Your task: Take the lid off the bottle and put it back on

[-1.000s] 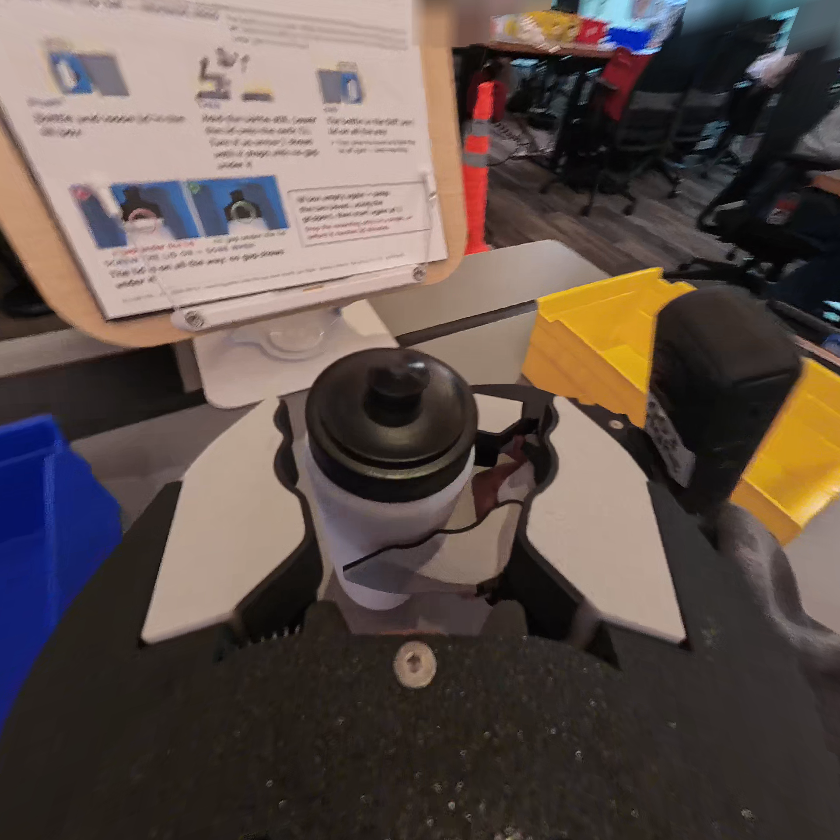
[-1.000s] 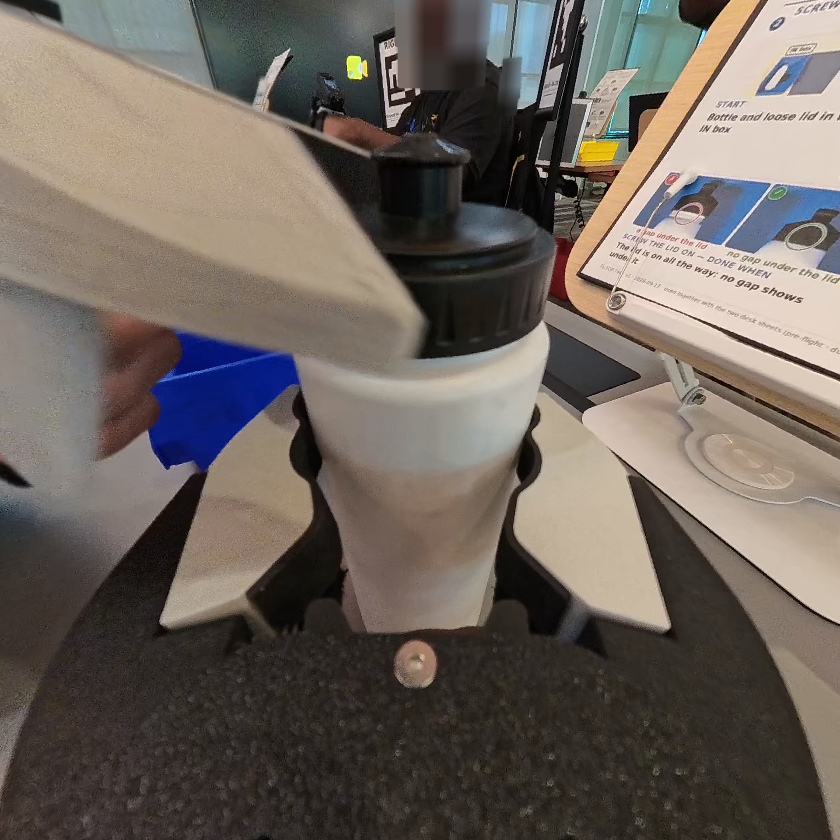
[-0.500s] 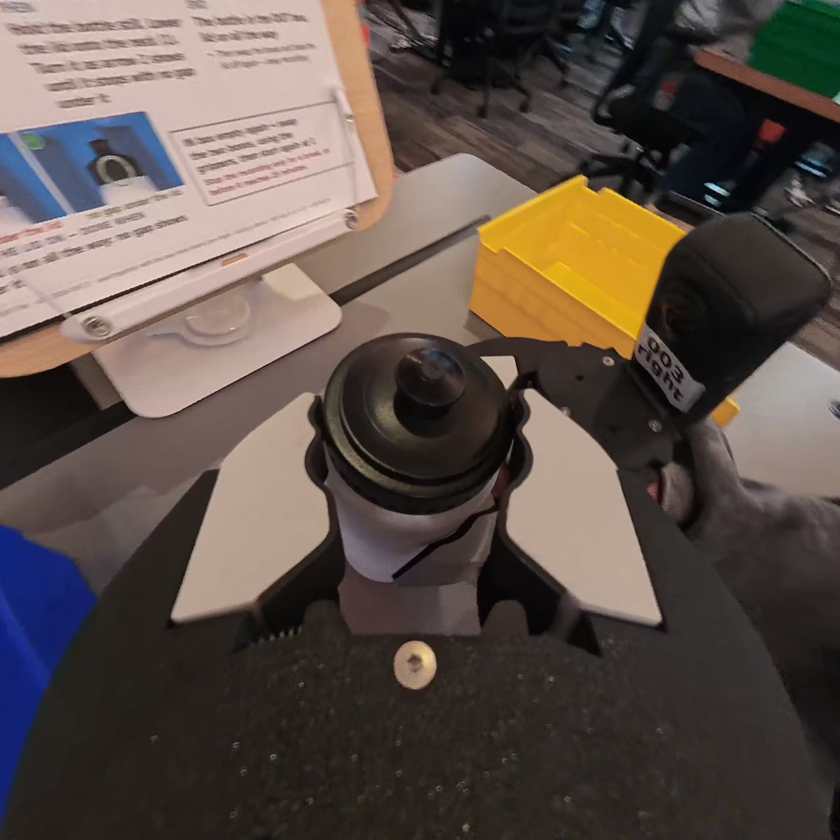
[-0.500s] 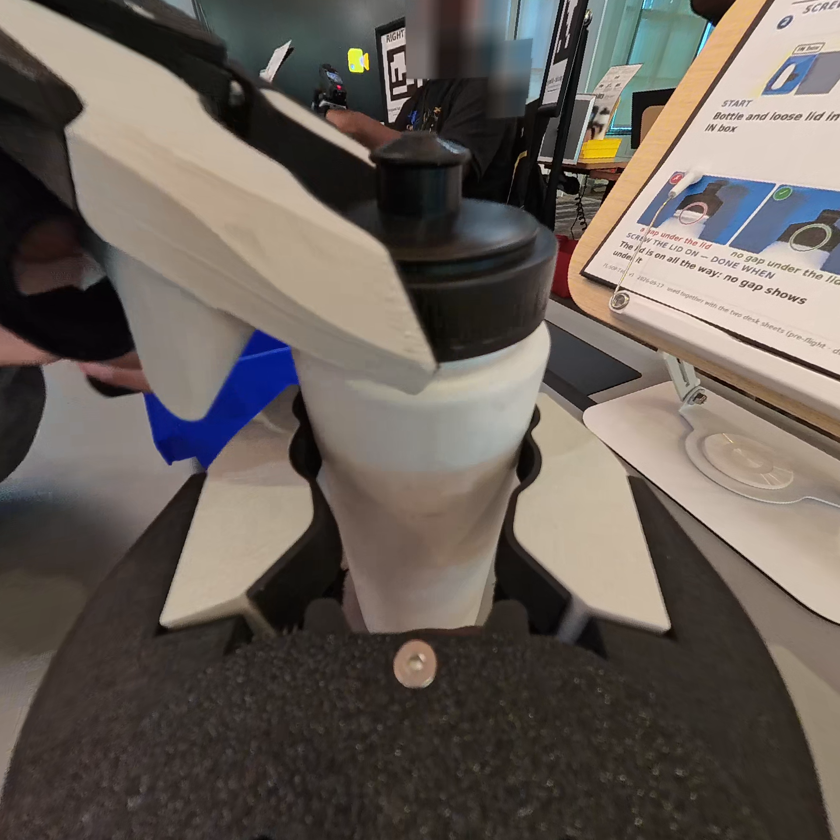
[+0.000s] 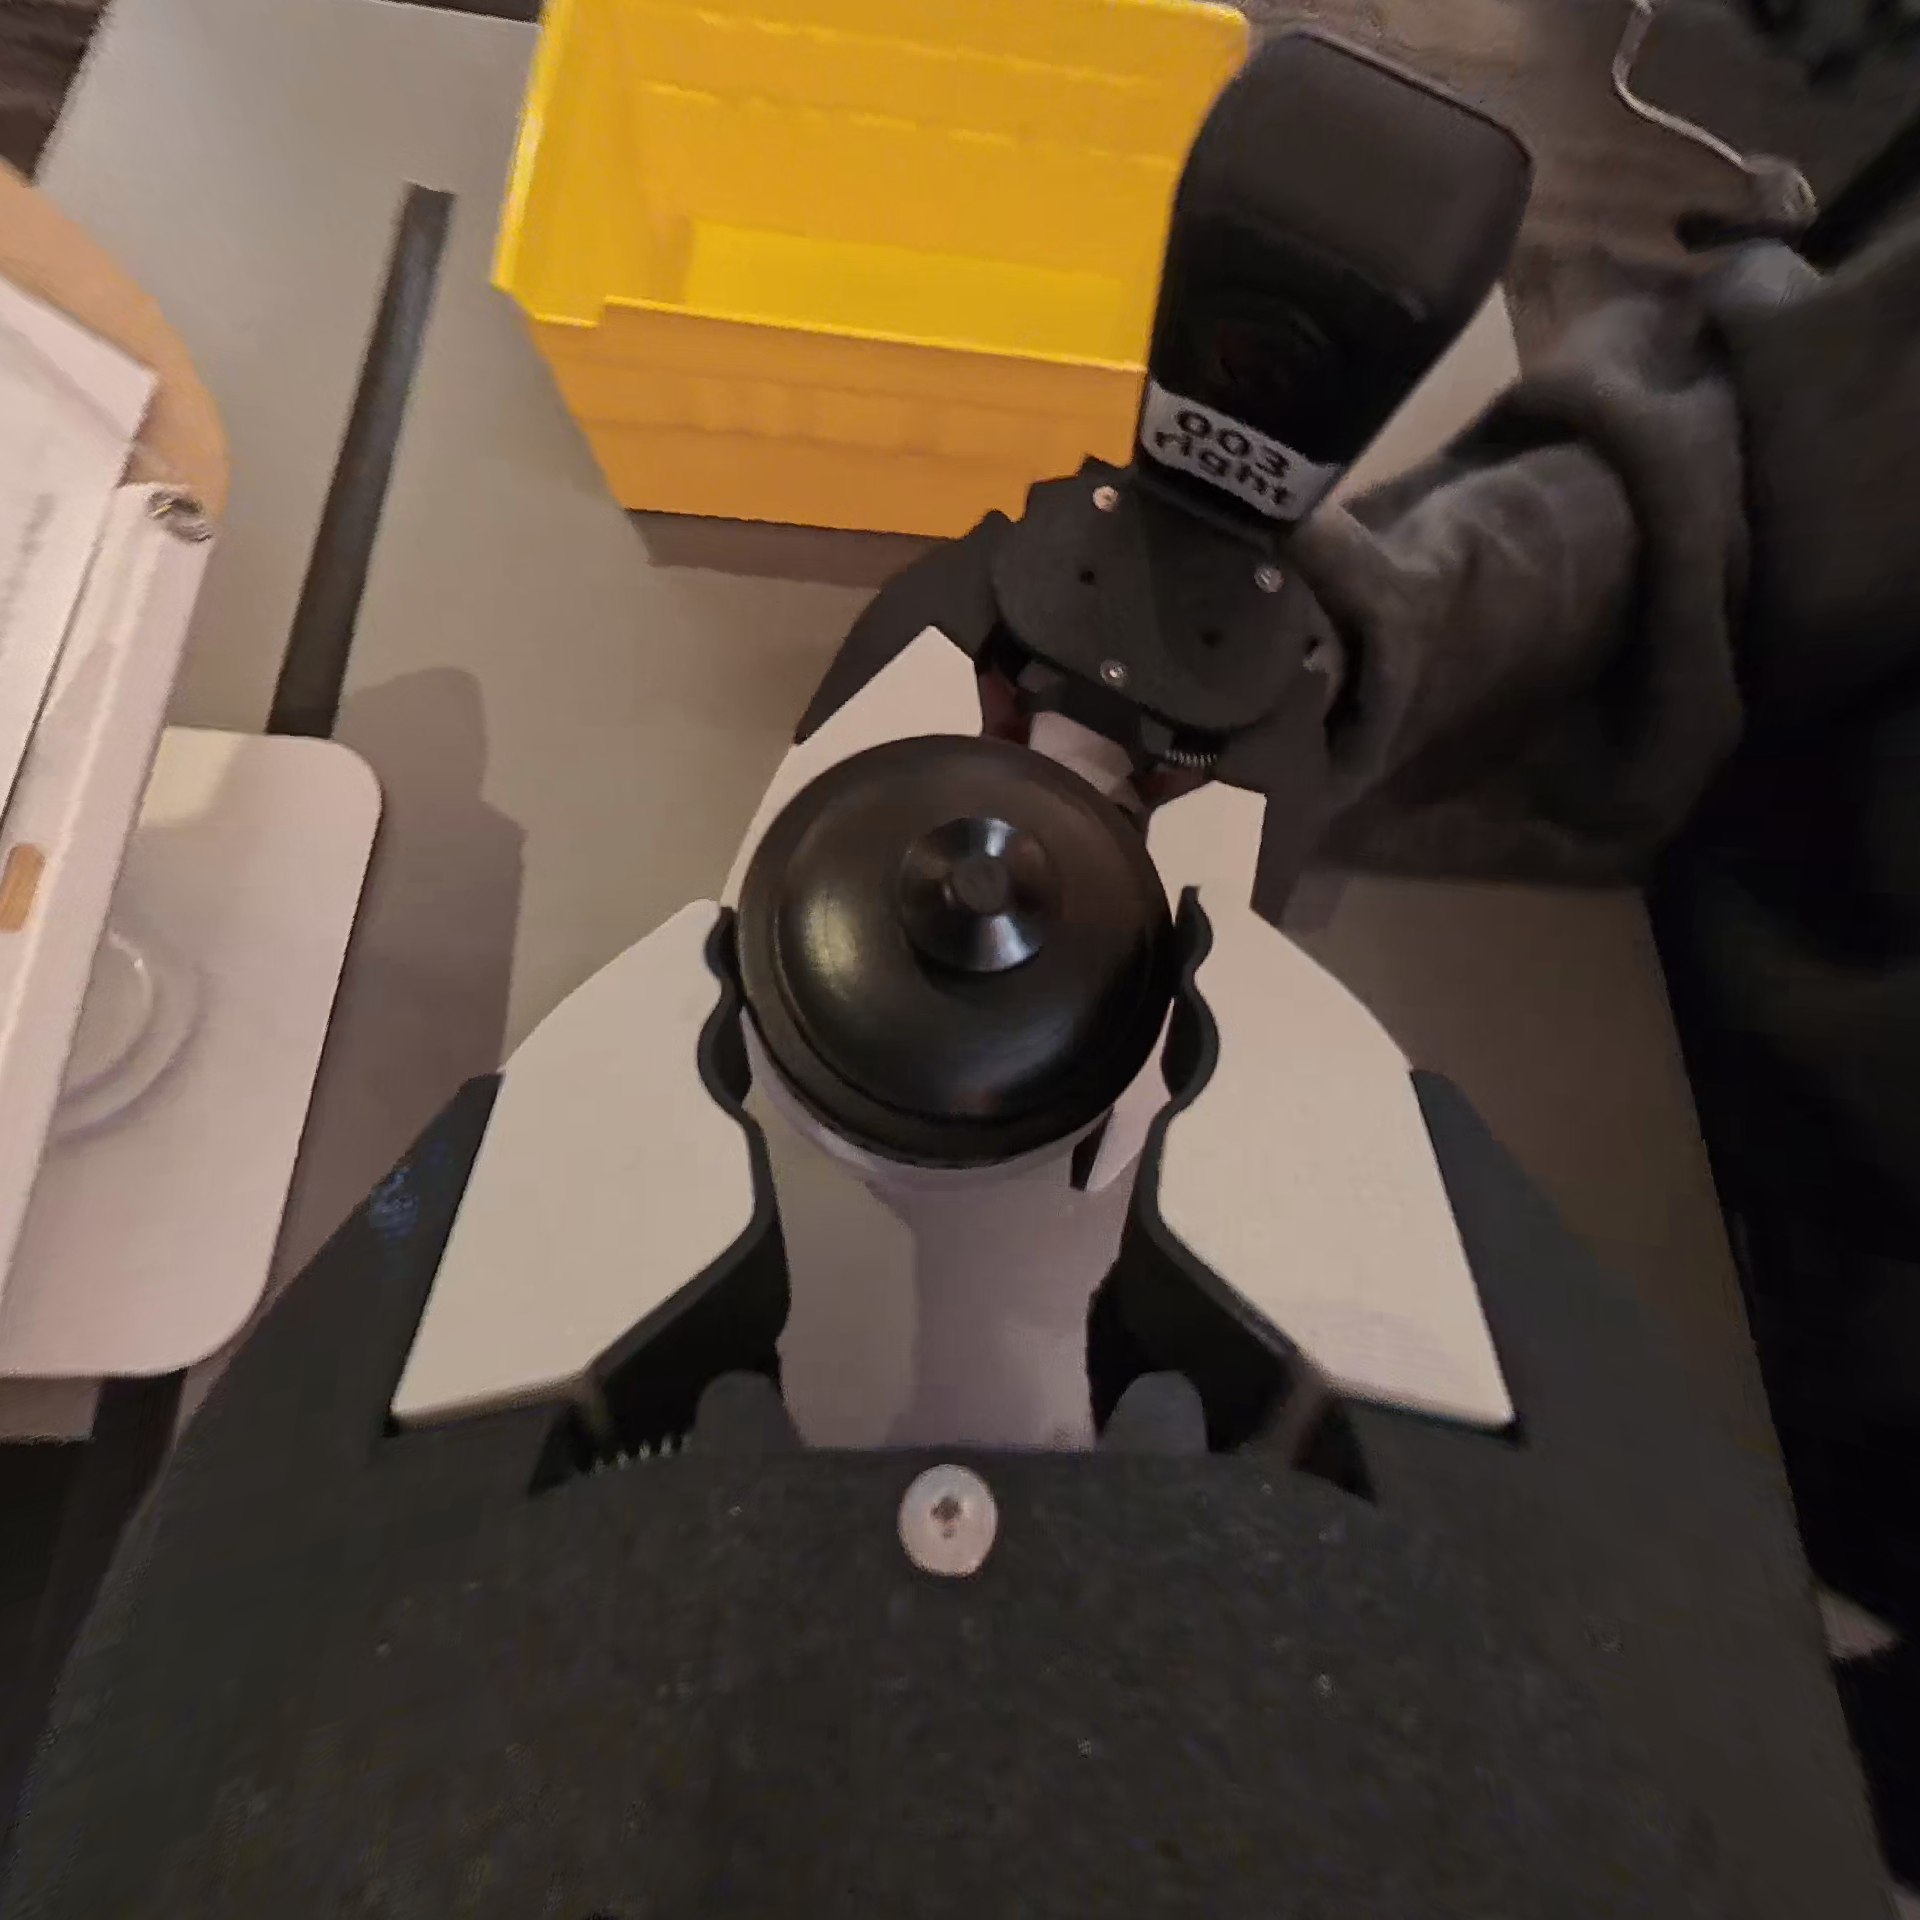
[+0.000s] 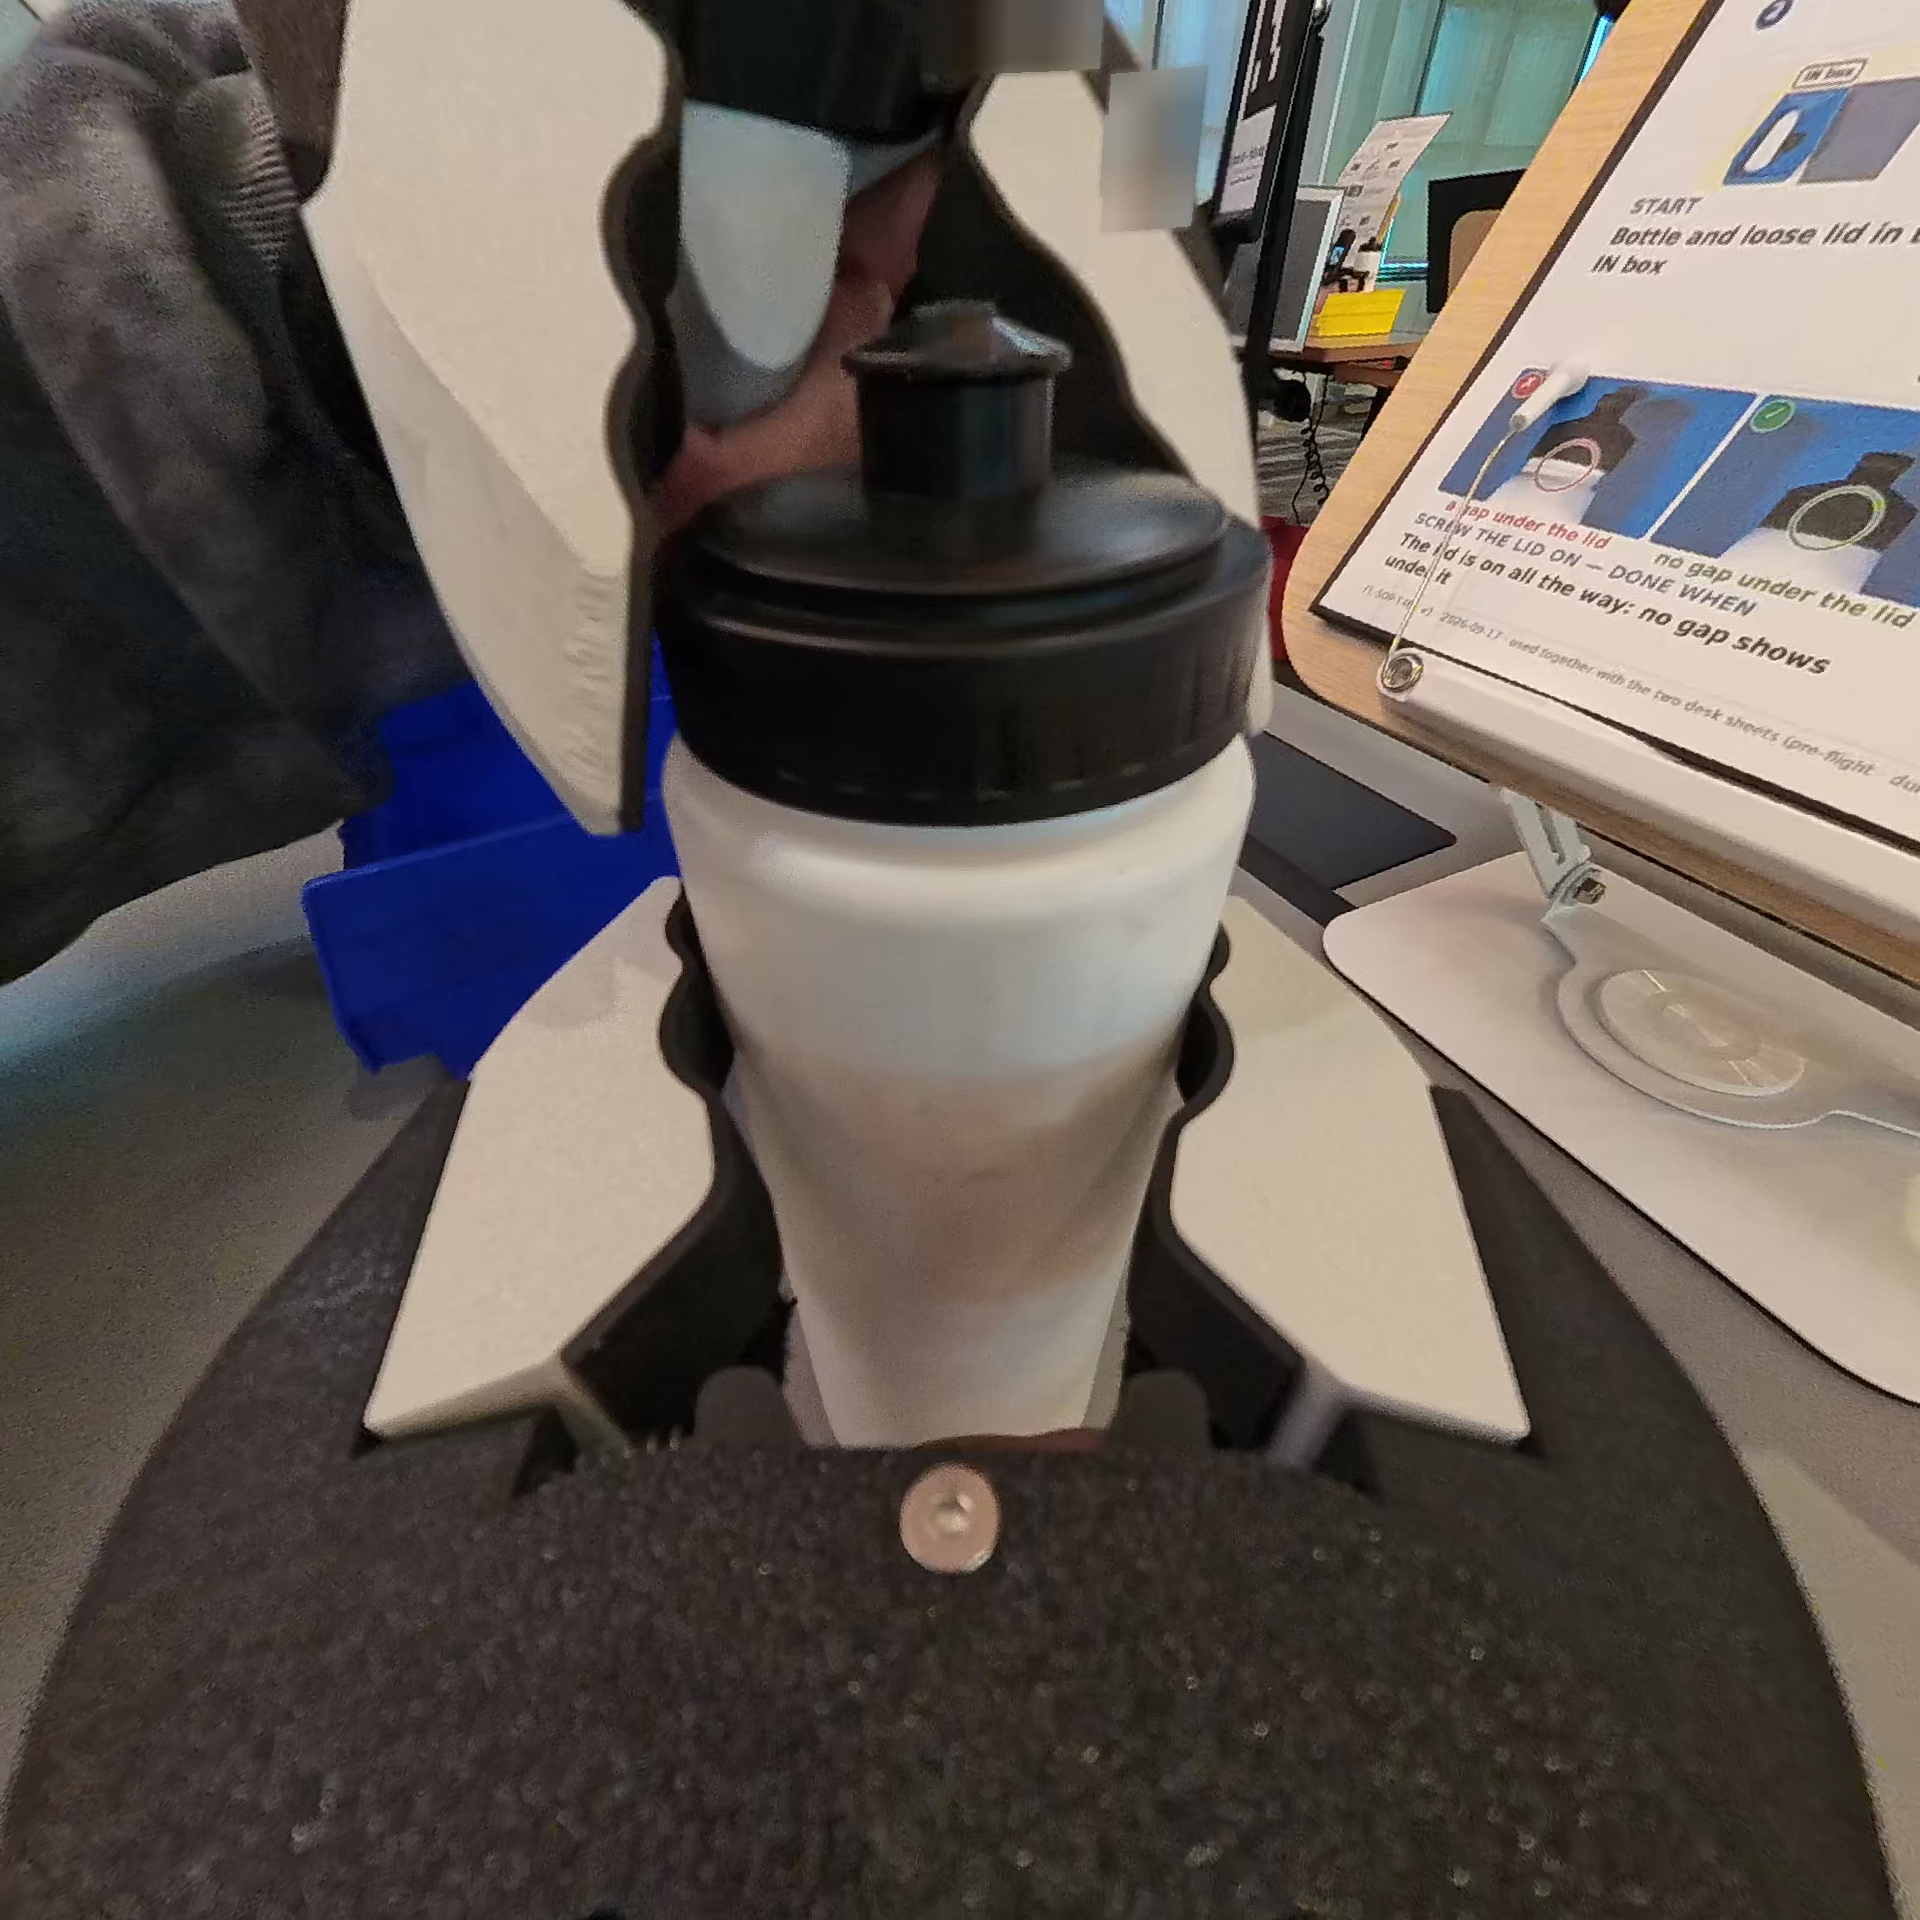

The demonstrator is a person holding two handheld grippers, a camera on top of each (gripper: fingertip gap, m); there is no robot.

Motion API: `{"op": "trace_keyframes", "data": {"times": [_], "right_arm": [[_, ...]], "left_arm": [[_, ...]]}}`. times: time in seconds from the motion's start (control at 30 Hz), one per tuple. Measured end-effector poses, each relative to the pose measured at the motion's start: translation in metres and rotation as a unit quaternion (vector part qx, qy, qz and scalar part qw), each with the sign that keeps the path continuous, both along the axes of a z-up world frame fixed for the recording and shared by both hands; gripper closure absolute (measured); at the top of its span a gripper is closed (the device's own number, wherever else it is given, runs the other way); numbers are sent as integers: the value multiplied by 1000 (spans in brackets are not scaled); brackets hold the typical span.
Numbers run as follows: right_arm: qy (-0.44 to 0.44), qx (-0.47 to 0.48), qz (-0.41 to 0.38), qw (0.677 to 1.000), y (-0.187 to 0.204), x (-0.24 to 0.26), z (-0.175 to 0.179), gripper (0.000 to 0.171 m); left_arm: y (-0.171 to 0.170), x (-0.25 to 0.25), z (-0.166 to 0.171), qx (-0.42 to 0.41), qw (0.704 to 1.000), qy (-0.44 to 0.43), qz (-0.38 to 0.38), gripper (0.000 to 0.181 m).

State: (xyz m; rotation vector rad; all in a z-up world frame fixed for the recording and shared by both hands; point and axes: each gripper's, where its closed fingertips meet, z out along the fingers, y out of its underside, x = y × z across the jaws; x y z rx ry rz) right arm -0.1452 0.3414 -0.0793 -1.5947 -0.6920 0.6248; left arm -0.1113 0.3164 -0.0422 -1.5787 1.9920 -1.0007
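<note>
Two grippers now bear on one bottle [image 6: 956, 1039], which stands upright on the counter [image 5: 582, 727] between the yellow bin [image 5: 831, 260] and the blue bin [image 6: 468, 914]. Your right gripper [image 6: 951, 1018] is clamped on the white body below the lid, as it was a second ago. Your left gripper [image 5: 956, 997] has changed most: it has swung from a slanted, side-on approach to a position directly above, looking straight down, and its fingers [image 5: 623, 1143] now sit either side of the black lid [image 5: 956, 977], touching its rim. I judge it narrowed onto the lid, though how firm the hold is cannot be confirmed from either view.

The lid remains fully seated; no gap shows between its skirt and the bottle shoulder in the right wrist view. The removal step is therefore set up but not begun.

With the body held and the cap squarely straddled, you appear placed to start unscrewing. Note the risk: the lid's rim is smooth, and the fingers may slip round it if the clamp is light. The instruction stand [image 6: 1662, 520] is near on the bottle's far side
</note>
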Motion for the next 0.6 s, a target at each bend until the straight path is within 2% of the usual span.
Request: {"op": "trace_keyframes", "data": {"times": [0.23,0.33,0.43,0.5,0.6], "right_arm": [[-3,1,10,1000,-1,0,0,85],[1,0,7,1000,0,0,0,85],[4,2,10,1000,0,-1,0,84],[6,2,8,1000,0,-1,0,84],[5,5,5,1000,0,-1,0,84]], "left_arm": [[-4,-6,-2,31,982,44,-181,103],[-2,-6,-2,30,977,61,-203,103],[-3,-7,-1,22,983,61,-174,103],[0,-7,3,14,991,45,-124,103],[15,2,24,-6,1000,-20,19,80]]}}
